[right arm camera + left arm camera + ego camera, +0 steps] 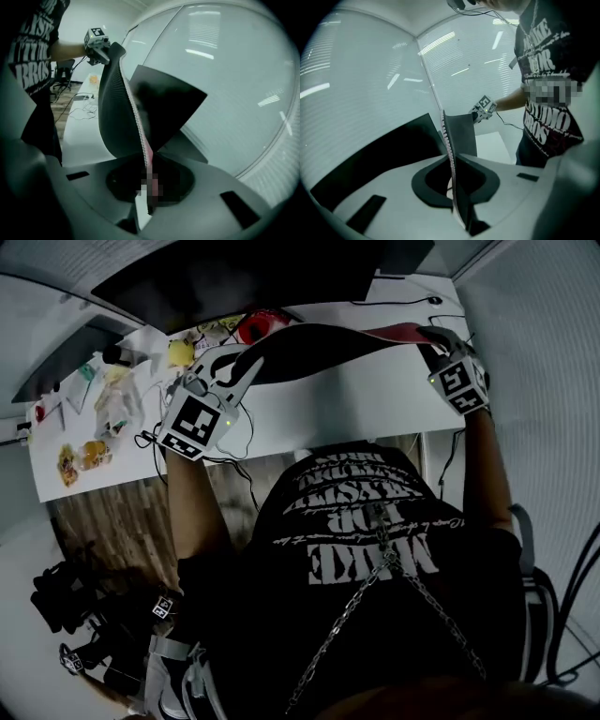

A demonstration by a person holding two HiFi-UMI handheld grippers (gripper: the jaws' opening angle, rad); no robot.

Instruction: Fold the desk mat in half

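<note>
The desk mat (319, 348) is dark underneath with a red-pink face (398, 332). It hangs lifted above the white desk (375, 399), stretched between both grippers. My left gripper (246, 360) is shut on the mat's left corner, and the stitched edge (449, 145) runs up from between its jaws. My right gripper (429, 338) is shut on the right corner. In the right gripper view the mat (117, 108) curves away from the jaws toward the left gripper (97, 41). The left gripper view shows the right gripper (485, 106) behind the mat's far end.
A dark monitor (262, 277) stands at the desk's back edge behind the mat. Small items, a red object (259, 324) and yellow ones (180, 352) crowd the desk's left part. Cables (239, 442) hang over the front edge. A glass wall (234, 70) rises behind the desk.
</note>
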